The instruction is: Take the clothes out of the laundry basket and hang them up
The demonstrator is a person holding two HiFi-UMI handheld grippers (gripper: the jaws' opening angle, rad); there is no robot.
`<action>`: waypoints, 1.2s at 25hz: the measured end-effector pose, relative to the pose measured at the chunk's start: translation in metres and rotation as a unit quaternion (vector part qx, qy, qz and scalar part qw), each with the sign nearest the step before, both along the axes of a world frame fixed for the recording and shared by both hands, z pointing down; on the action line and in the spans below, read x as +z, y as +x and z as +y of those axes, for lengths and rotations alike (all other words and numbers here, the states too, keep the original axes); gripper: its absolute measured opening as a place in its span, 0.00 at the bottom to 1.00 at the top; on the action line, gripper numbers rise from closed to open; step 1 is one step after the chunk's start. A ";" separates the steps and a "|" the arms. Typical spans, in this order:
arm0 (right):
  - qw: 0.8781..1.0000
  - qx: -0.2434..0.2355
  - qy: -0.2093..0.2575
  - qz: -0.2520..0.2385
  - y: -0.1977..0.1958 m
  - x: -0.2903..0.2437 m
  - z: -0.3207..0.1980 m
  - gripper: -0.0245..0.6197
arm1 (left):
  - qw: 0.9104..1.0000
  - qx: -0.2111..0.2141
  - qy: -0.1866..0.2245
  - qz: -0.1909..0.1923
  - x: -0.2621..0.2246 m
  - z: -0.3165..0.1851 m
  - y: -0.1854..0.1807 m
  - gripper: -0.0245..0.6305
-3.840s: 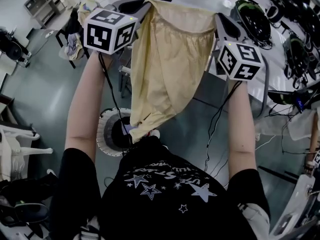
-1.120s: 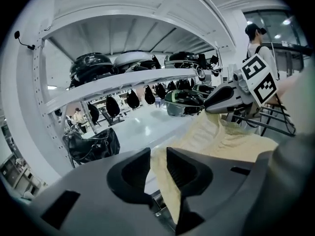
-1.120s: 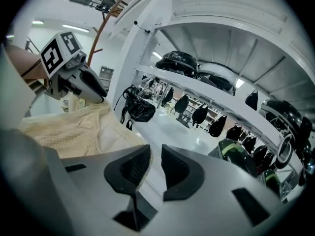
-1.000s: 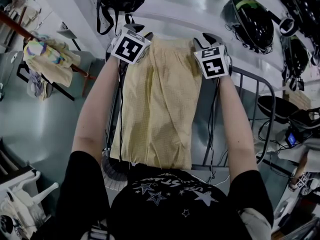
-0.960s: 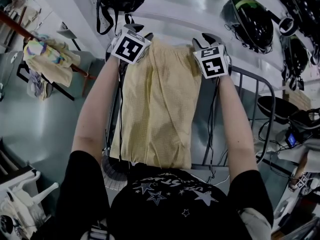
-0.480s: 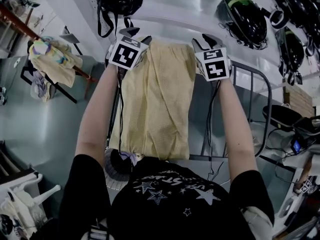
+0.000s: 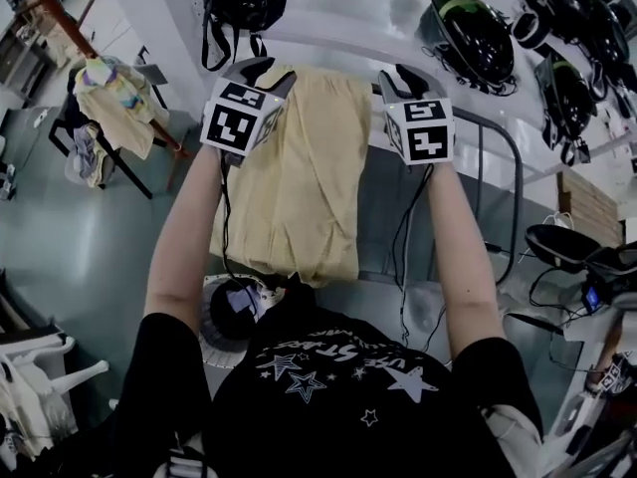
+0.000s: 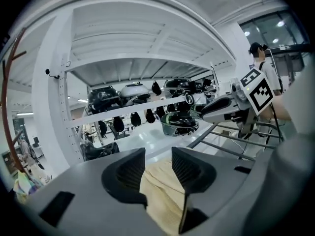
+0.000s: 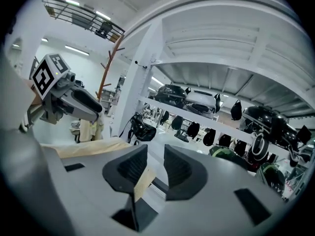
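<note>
A pale yellow garment (image 7: pixel 304 177) is spread between my two grippers and hangs down in front of the person. My left gripper (image 7: pixel 267 76) is at its top left corner. In the left gripper view, bunched yellow cloth (image 8: pixel 162 191) fills the gap between the closing jaws and touches both. My right gripper (image 7: pixel 394 80) is at the top right corner. There, only a thin cloth edge (image 9: pixel 142 180) lies against one jaw; the jaws are closing with a clear gap between them. The white laundry basket (image 7: pixel 211 339) stands on the floor below the garment's hem.
A grey metal rack rail (image 7: pixel 503 142) curves just behind and to the right of the garment. A white shelf holds helmets (image 7: pixel 466 28) and a black bag (image 7: pixel 244 3). At the left, a coat stand carries clothes (image 7: pixel 111 98). Cables hang from both grippers.
The garment has been carried up and forward, so its hem hangs higher and uncovers the basket. Both grippers stay at its top corners.
</note>
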State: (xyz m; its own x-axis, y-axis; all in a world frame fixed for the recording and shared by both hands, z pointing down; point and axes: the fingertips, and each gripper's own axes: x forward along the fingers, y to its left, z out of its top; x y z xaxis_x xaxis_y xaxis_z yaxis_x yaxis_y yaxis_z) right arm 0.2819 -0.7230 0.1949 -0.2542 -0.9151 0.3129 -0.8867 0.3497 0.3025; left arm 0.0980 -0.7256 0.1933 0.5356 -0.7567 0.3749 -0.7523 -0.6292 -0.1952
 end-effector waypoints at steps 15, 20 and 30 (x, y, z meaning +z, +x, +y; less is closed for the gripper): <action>0.997 -0.038 0.021 -0.070 0.002 -0.001 0.165 0.16 | 0.999 -0.032 0.013 0.033 0.005 0.178 0.011 0.25; 0.996 -0.045 0.018 -0.080 -0.002 0.014 0.226 0.14 | 0.997 -0.063 0.005 0.044 0.021 0.234 -0.001 0.21; 0.991 -0.042 0.012 -0.128 0.009 0.041 0.325 0.06 | 0.986 -0.130 -0.013 0.106 0.065 0.350 -0.011 0.10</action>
